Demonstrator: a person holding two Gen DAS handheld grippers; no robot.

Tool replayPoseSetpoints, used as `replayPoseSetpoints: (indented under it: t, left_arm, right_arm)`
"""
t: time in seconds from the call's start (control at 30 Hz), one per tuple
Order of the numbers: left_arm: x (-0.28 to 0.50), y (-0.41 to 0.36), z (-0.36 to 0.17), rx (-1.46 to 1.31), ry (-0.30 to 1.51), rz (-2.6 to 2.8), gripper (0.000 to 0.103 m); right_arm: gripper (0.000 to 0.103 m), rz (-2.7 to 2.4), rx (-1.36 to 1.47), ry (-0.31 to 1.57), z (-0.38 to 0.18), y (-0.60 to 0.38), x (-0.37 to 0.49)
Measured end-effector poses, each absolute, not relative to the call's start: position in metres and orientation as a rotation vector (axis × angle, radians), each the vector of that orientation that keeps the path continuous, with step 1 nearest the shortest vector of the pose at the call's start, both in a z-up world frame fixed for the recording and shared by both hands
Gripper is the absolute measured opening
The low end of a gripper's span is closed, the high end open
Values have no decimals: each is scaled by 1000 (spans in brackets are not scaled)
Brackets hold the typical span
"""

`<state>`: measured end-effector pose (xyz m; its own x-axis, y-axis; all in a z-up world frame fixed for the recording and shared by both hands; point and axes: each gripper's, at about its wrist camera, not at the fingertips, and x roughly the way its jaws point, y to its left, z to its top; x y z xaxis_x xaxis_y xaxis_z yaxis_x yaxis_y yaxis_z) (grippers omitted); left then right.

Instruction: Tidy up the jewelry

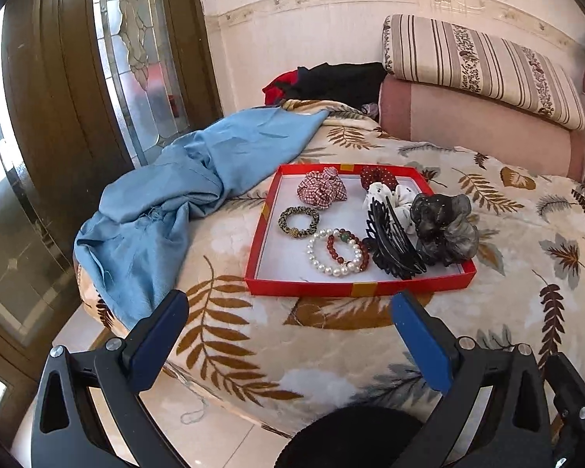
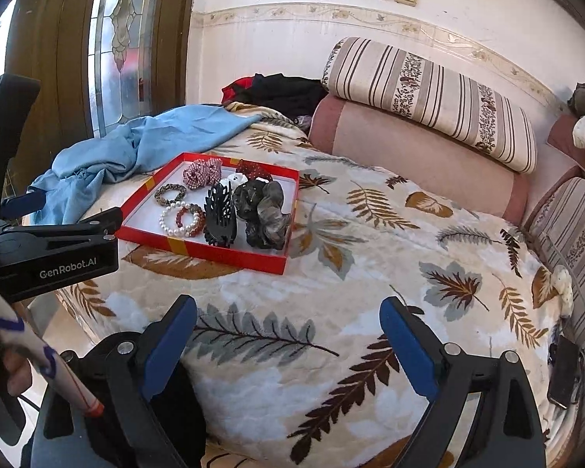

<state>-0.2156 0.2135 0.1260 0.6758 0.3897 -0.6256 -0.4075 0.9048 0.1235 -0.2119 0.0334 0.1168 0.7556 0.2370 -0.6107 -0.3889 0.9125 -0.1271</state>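
A red tray (image 1: 355,289) sits on the leaf-patterned blanket and shows in the right wrist view too (image 2: 214,251). It holds a pearl bracelet (image 1: 333,267), a red bead bracelet (image 1: 364,253), a leopard hair tie (image 1: 298,222), a checked scrunchie (image 1: 321,191), a black claw clip (image 1: 394,241) and a grey scrunchie (image 1: 444,230). My left gripper (image 1: 288,312) is open and empty just in front of the tray. My right gripper (image 2: 288,316) is open and empty over the blanket, right of and nearer than the tray. The left gripper's body (image 2: 54,249) shows at the right wrist view's left.
A blue cloth (image 1: 167,202) lies left of the tray. A pink bolster (image 1: 468,124) and striped cushion (image 1: 483,66) stand behind. Dark clothes (image 1: 331,82) lie at the back. A phone (image 2: 563,370) lies at the blanket's right edge. A wooden door (image 1: 58,117) is on the left.
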Motion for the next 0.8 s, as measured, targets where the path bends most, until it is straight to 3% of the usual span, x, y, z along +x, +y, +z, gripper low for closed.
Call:
replayPoseSetpoints:
  t: [0.8]
  left_arm:
    - [-213, 217, 119, -24, 705, 469, 103]
  right_arm:
    - [97, 338, -285, 632, 111, 38, -211]
